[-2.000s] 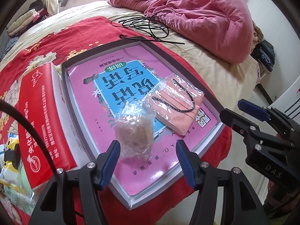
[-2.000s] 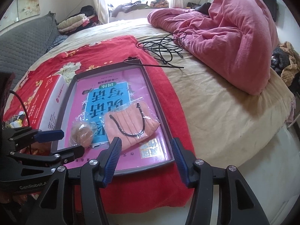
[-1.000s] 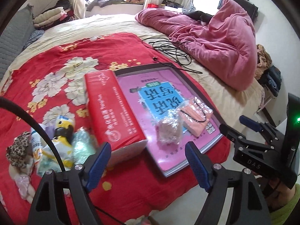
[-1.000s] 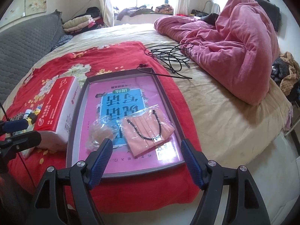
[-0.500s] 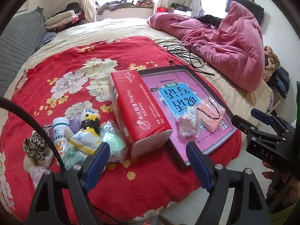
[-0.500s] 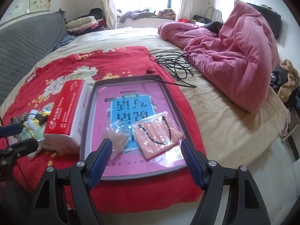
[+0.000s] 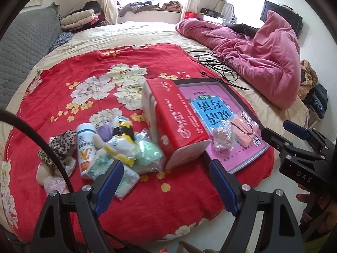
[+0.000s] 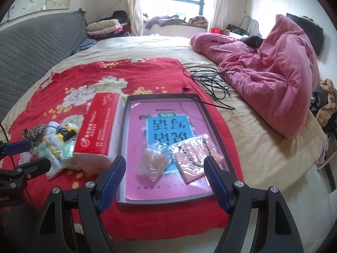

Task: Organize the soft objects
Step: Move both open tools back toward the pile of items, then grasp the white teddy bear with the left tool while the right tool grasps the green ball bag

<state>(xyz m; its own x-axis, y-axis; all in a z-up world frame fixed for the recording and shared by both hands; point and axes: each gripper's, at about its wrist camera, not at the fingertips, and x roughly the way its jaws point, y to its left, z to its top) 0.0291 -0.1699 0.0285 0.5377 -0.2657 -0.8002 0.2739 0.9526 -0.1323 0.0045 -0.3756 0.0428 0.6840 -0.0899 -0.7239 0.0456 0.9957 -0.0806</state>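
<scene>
Two grippers: both are held above the near edge of the bed, nothing being gripped by either.
Left gripper [image 7: 163,186]: jaws are spread wide and empty.
Right gripper [image 8: 165,181]: jaws are likewise parted wide, with nothing between them.
Tray [image 8: 212,122]: lies just ahead of the right gripper; a pink book [image 8: 137,147] is laid flat inside it.
Bagged brown item [image 8: 152,164]: is seen on the book, just ahead of the right gripper, toward its left finger.
Bagged pink mask [image 8: 193,156]: rests beside it, toward the right finger.
Tissue pack [image 7: 179,124]: red, placed ahead of the left gripper, against the tray's left side.
Small-item heap [image 7: 118,147]: is piled left of the pack; a white bottle [image 7: 85,147], a leopard-print piece [image 7: 59,147] and green packets [image 7: 147,151] are included.
Red floral blanket [image 7: 84,80]: is spread under everything.
</scene>
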